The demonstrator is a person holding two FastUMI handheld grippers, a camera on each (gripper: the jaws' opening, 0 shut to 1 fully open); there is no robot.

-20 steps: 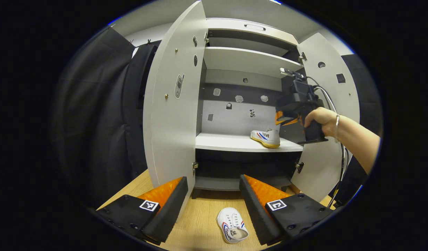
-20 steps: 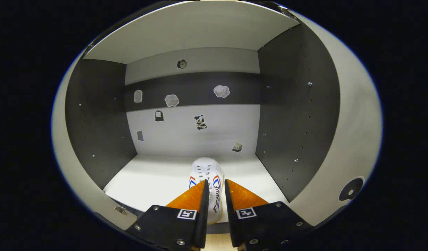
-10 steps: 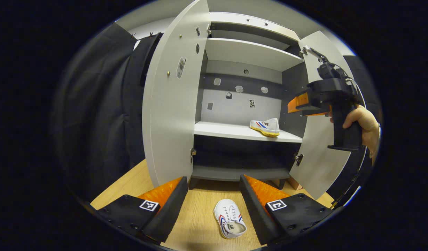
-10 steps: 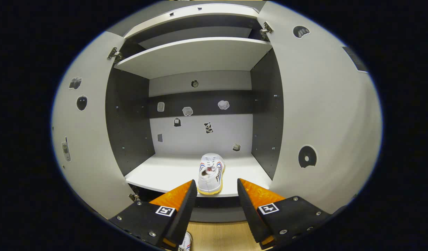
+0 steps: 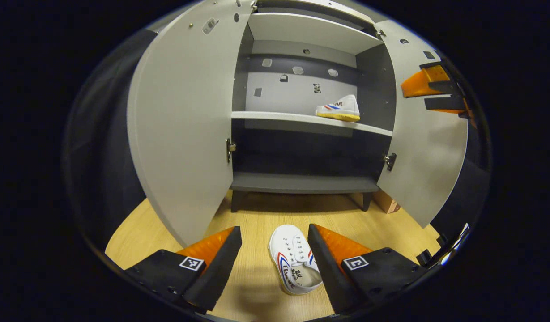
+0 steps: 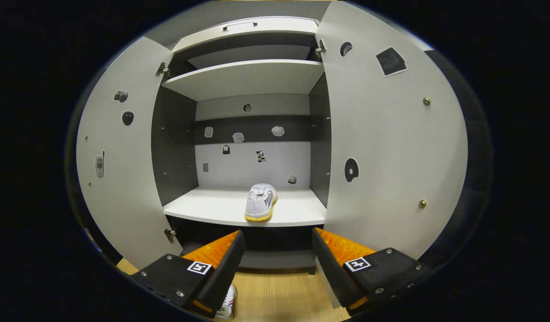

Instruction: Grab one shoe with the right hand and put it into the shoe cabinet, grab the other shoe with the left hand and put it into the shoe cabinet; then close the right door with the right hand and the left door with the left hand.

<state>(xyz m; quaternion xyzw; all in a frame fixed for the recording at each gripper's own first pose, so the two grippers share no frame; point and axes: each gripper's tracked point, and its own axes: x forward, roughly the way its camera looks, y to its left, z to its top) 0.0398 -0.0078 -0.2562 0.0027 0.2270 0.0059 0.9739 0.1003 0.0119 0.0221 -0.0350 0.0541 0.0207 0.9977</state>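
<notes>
A white shoe (image 5: 294, 264) with red and blue stripes lies on the wooden floor, just ahead of my open left gripper (image 5: 275, 235) and partly between its fingers, untouched. The other white shoe (image 5: 338, 108) (image 6: 260, 202) rests on the middle shelf (image 6: 203, 206) of the open shoe cabinet, toward its right side. My right gripper (image 6: 277, 237) is open and empty, held back from the cabinet front; it also shows at the upper right of the left gripper view (image 5: 429, 89). A bit of the floor shoe (image 6: 225, 306) peeks beside the right gripper's left finger.
Both cabinet doors stand open: the left door (image 5: 185, 125) swings far out toward me, the right door (image 5: 424, 147) (image 6: 391, 143) angles outward. An upper shelf (image 6: 248, 78) and a dark bottom shelf (image 5: 301, 182) are bare. Wooden floor (image 5: 257, 214) spreads before the cabinet.
My right gripper let go of the shelf shoe, opened and drew back out of the cabinet. My left gripper dropped lower and closer to the shoe on the floor.
</notes>
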